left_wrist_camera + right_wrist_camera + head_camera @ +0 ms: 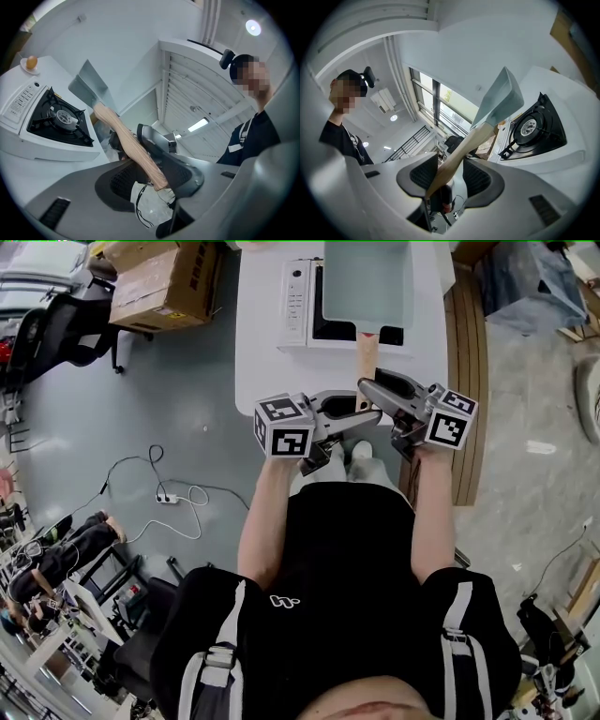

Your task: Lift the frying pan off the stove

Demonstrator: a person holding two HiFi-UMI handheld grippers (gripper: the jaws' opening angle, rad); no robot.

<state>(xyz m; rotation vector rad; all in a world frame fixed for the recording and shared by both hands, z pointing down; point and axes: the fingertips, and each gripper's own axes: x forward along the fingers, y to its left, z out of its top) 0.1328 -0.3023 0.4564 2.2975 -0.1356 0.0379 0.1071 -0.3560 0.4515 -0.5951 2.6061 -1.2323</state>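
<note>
The frying pan (367, 282) is square and pale grey-green, with a wooden handle (366, 357). It hangs in the air above the white stove (298, 301), whose black burner (58, 117) lies bare under it. My left gripper (361, 416) comes in from the left and is shut on the near end of the handle (140, 154). My right gripper (370, 388) comes from the right, a little farther up the handle (454, 154), which runs slantwise between its pads. In both gripper views the pan (499, 101) is seen edge-on, tilted up away from the burner (532, 126).
The stove stands on a white table (262, 352). An egg on a small plate (31, 62) sits behind the stove. Cardboard boxes (164, 282) lie on the floor to the left, a power strip with cables (169, 495) nearer, and wooden planks (469, 352) along the right.
</note>
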